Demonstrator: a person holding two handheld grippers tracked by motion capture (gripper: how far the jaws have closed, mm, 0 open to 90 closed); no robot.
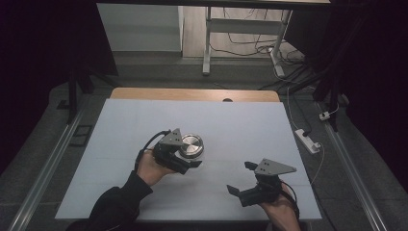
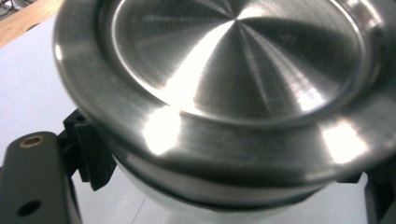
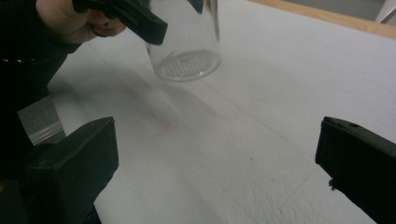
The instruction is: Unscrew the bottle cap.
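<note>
Two grippers work over the white table (image 1: 120, 159): at left, the left gripper (image 1: 185, 156) has its jaws clamped around a clear glass jar (image 3: 187, 51) just under its brushed metal lid (image 1: 191, 145), with the jar near the table's middle and, judging by the right gripper view, its base on or barely off the surface. At right, the right gripper (image 1: 239, 178) hovers well apart with its jaws spread wide and nothing between them. If the aim is to unscrew the lid, the left grip should stay firm and the jar upright while the free jaws close squarely on the lid's rim.

Room: dim, dark at both sides.
Table (image 1: 144, 120): evenly lit.
Lid (image 2: 233, 70): white glare streaks, soft focus.
Right gripper view: jaws blurred.
</note>
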